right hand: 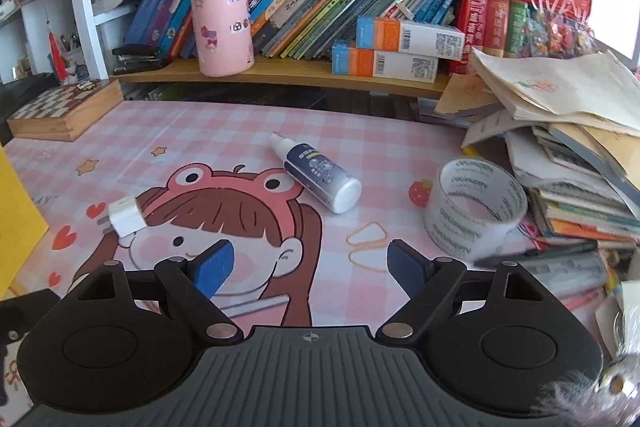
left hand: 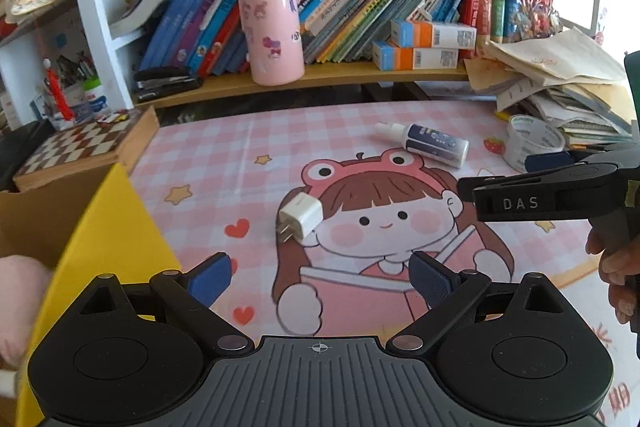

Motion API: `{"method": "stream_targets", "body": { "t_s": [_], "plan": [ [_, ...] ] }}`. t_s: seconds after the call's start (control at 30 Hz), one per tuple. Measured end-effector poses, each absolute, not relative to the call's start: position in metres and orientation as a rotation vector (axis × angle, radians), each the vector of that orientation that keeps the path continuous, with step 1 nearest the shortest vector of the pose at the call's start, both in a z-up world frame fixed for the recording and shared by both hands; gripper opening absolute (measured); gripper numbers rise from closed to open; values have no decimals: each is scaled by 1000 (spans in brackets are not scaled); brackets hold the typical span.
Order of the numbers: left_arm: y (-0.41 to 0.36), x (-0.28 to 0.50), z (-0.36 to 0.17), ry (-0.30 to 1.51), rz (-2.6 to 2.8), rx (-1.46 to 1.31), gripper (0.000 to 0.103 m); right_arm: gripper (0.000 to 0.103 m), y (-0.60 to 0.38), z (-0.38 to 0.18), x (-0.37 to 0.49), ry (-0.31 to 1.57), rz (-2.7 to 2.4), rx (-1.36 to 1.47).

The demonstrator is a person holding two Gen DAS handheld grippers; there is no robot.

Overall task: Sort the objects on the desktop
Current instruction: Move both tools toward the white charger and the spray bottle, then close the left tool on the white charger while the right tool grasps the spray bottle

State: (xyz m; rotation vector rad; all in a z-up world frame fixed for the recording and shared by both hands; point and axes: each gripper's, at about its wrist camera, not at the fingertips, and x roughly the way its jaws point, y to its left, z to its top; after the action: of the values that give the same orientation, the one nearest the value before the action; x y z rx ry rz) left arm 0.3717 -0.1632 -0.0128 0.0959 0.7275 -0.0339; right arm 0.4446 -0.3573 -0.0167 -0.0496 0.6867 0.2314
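Grippers, left (left hand: 320, 277) and right (right hand: 306, 267), both hang released with nothing between their pads. Charger (left hand: 300, 217) lies mid-frame on the mat (left hand: 208, 163); bottle (right hand: 320, 177) centre, tape (right hand: 476, 213) right.

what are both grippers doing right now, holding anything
left gripper: jaws open, holding nothing.
right gripper: jaws open, holding nothing.
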Motion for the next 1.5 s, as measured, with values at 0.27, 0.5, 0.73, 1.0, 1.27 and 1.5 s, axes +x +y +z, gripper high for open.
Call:
{"method": "stream_targets", "body": {
  "t_s": [0.27, 0.5, 0.73, 1.0, 1.27, 1.5],
  "plan": [
    [-159, 414, -29, 736, -70, 81, 95, 72, -351, -26, 482, 655, 295, -131],
    [-143, 444, -47, 768, -7, -27, 91, 65, -344, -28, 516, 654, 344, -230],
    [-141, 461, -58, 765, 17, -25, 80, 58, -334, -33, 549, 704, 389, -306],
    [-146, 467, -64, 800, 2, 15, 44, 53, -336, -47, 562, 764, 392, -288],
    [-143, 456, -54, 821, -42, -4, 34, 30, -340, -44, 560, 834, 430, -175],
    [-136, 424, -38, 780, -77, -99, 35, 30, -340, -41, 524, 857, 424, -147]
  ]
}}
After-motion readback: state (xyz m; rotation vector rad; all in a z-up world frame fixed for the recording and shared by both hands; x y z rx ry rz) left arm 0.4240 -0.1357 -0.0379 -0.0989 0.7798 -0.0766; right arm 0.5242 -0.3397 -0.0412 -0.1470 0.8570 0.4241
